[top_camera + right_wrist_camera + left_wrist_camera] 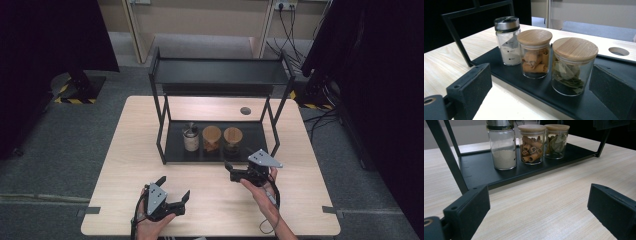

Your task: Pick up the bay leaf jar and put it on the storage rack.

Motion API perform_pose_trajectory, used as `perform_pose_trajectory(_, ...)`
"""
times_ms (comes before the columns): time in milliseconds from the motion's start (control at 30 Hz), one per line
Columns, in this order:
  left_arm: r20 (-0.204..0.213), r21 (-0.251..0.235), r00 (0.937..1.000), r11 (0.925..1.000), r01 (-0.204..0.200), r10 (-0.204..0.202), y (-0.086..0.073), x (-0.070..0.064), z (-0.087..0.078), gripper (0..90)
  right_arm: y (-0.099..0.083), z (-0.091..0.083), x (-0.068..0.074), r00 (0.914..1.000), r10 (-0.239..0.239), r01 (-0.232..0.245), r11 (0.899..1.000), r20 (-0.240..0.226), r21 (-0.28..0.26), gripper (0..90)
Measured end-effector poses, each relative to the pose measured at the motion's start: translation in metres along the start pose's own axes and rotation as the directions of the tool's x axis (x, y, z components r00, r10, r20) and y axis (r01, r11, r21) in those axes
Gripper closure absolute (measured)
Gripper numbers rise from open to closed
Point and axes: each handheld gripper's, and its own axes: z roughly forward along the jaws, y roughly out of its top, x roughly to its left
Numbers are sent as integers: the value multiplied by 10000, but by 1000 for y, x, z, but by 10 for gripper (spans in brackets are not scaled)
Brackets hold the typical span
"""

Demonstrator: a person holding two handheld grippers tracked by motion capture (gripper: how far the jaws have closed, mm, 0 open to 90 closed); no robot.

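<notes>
we see three small jars standing in a row on the flat matte-black lower tray of a two-tier metal rack, which rests on a pale wood-grain table. the left jar is a clear glass shaker with a ribbed shiny steel cap and white powder inside; the middle jar is a clear glass cylinder with a round light-wood lid, packed with curled brown cinnamon sticks; the right jar is the same shape with the same wooden lid, holding dry grey-green bay leaves. so that makes two wooden lids and one metal cap. the three stand just beside one another, upright, the leaf jar nearest to our right gripper, whose two blocky black jaws with grainy pads stand released and wide apart at the tray's near edge, pointing at the jars and holding nothing. our left gripper sits near the table's near edge, left of the other, its jaws also spread and bare over the wood. each gripper carries one grey three-cornered plate on top. a round hole is cut in the tabletop behind the rack.
</notes>
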Motion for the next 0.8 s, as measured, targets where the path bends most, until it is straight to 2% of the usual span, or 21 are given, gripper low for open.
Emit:
perform_pose_trajectory(233, -4, 17, 10000, 10000, -11, 11, 0, 0, 1, 34, -5, -9, 4, 9998, -45, 42, 9999, -194, -151, 48)
perform_pose_trajectory(367, 1, 7, 10000, 10000, -15, 15, 0, 0, 0, 34, -9, -13, 9, 9994, -249, 244, 9995, -240, -204, 49)
perform_pose_trajectory(800, 10, -37, 10000, 10000, -43, 43, 0, 0, 0, 34, -22, -23, 18, 9963, -251, 235, 9995, -818, -208, 49)
